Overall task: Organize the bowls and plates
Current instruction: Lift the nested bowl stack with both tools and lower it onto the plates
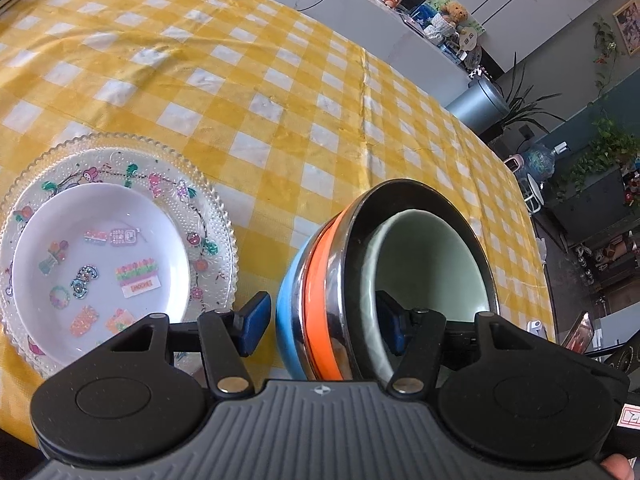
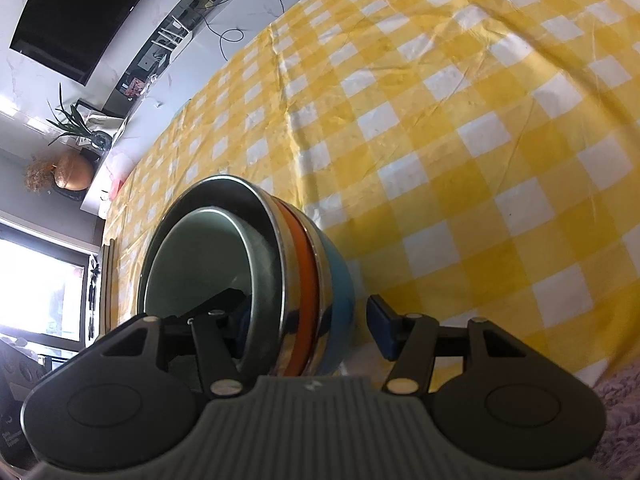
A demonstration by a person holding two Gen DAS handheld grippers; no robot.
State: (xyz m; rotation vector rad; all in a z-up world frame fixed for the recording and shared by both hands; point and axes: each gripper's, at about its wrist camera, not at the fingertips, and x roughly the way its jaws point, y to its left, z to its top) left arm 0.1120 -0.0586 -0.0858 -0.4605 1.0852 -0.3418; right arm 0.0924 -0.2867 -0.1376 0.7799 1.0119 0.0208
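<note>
A nest of bowls (image 1: pixel 320 304) stands on the yellow checked tablecloth (image 1: pixel 280 92): a blue one outside, then an orange band, a steel one, and a pale green one (image 1: pixel 432 264) innermost. My left gripper (image 1: pixel 322 326) straddles the stack's rim, one finger outside, one inside, with a gap at the outer pad. The right wrist view shows the same stack (image 2: pixel 304 280); my right gripper (image 2: pixel 310 326) straddles its rim the same way, open. A white stickered plate (image 1: pixel 100 256) lies on a clear glass plate (image 1: pixel 216 216) at the left.
The tablecloth (image 2: pixel 460 140) spreads far beyond the bowls. A shelf with a teddy bear (image 1: pixel 452 16) and snack bags lies past the table. Plants (image 1: pixel 600 156) and a grey bin (image 1: pixel 480 100) stand to the right. A pink towel (image 2: pixel 624 412) shows at lower right.
</note>
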